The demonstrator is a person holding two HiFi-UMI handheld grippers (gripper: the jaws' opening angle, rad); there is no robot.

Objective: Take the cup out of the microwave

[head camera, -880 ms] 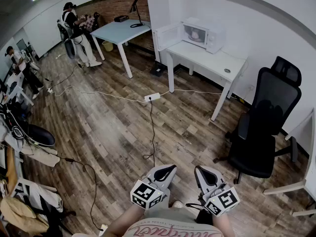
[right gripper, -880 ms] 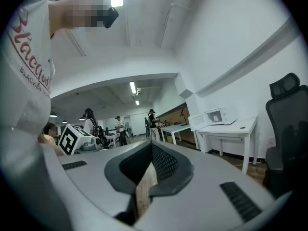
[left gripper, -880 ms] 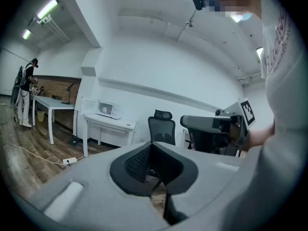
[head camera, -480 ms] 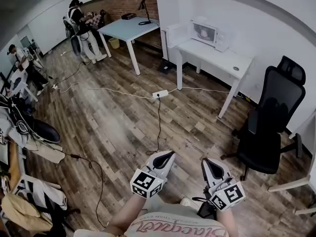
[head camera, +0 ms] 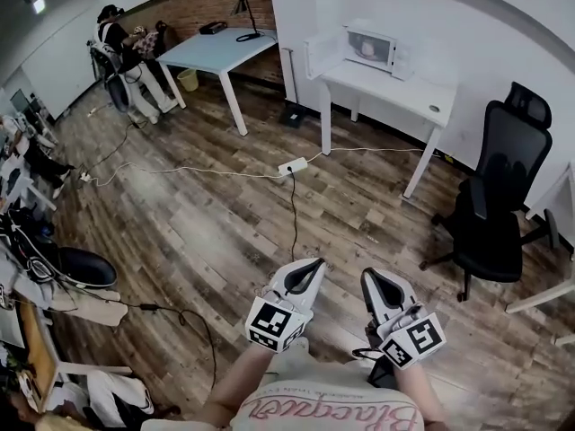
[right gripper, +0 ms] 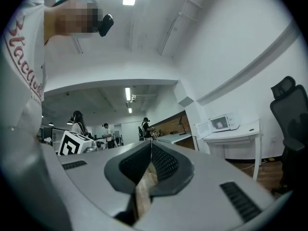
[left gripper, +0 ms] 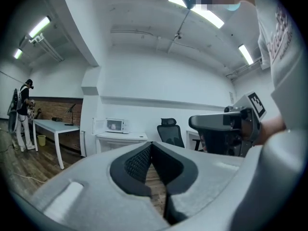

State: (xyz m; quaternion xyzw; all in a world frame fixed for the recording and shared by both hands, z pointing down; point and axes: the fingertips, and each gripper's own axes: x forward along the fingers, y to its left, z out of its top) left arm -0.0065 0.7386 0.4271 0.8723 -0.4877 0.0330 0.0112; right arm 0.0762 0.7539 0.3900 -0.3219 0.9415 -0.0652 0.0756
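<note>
A white microwave [head camera: 374, 48] stands on a white table [head camera: 422, 97] against the far wall, its door [head camera: 313, 54] swung open to the left. A pale cup [head camera: 367, 48] shows inside it. The microwave [left gripper: 117, 125] is small and distant in the left gripper view, and the microwave [right gripper: 220, 123] also sits far off in the right gripper view. My left gripper [head camera: 314, 264] and right gripper [head camera: 367, 277] are held close to my body over the wood floor, several steps from the table. Both are shut with nothing between the jaws.
A black office chair [head camera: 497, 200] stands right of the table. A power strip [head camera: 293, 166] and its cable [head camera: 293, 214] lie on the floor between me and the table. A second table [head camera: 220, 50] and people [head camera: 115, 41] are at the far left.
The view has shifted across the floor and the microwave table sits a little differently in frame. Both grippers stay shut and low in front of me.
</note>
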